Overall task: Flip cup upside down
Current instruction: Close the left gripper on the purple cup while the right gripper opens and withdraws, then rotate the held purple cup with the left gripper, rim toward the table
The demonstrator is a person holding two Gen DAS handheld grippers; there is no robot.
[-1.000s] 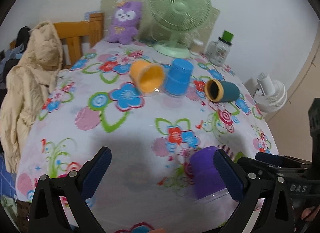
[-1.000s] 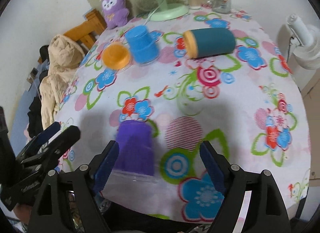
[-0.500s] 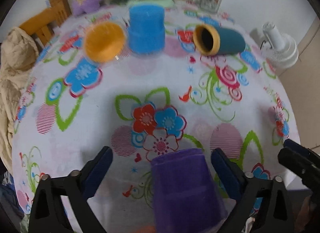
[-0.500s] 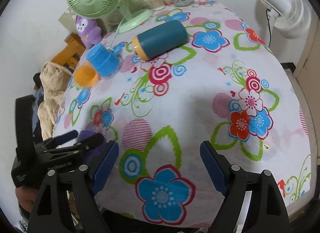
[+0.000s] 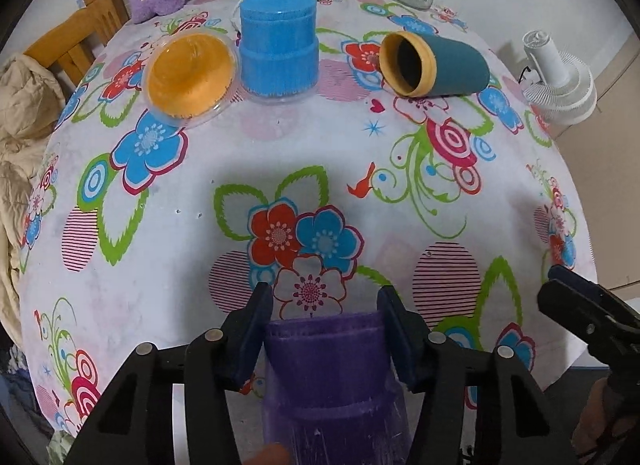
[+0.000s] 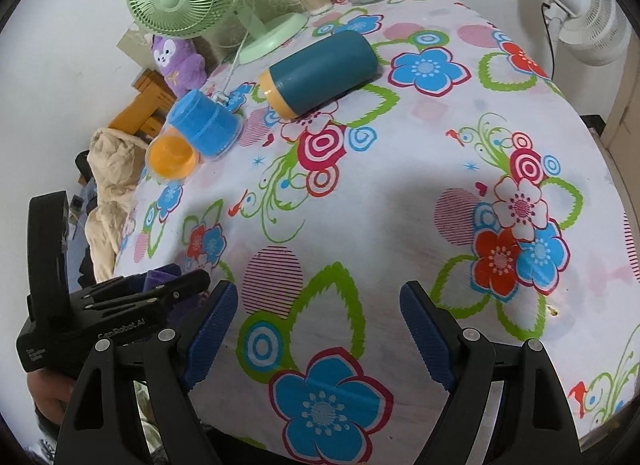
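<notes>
My left gripper (image 5: 324, 329) is closed on the purple cup (image 5: 332, 377) at the bottom centre of the left wrist view, one pad on each side of its upper wall; the cup stands with its closed end up near the table's front edge. In the right wrist view only a sliver of it shows behind that gripper at lower left. My right gripper (image 6: 320, 329) is wide open with nothing between its pads, above the floral tablecloth (image 6: 400, 205) at bottom centre of its view. I judge the cup to be light, thin-walled plastic: fairly stiff at the ribbed band, likely to flex lower down and smooth enough to slip, so the hold belongs on opposite sides of the wall at moderate squeeze, with the wrist doing the turn. Towards the top of the left view, the orange cup (image 5: 188, 73) and the teal tumbler (image 5: 436, 65) lie on their sides, with the blue cup (image 5: 278, 53) standing mouth-down between them. Compared with half a second ago, the left pads have closed from a wide spread onto the cup walls, the left view sits slightly closer, and the right gripper keeps the same opening and framing.
</notes>
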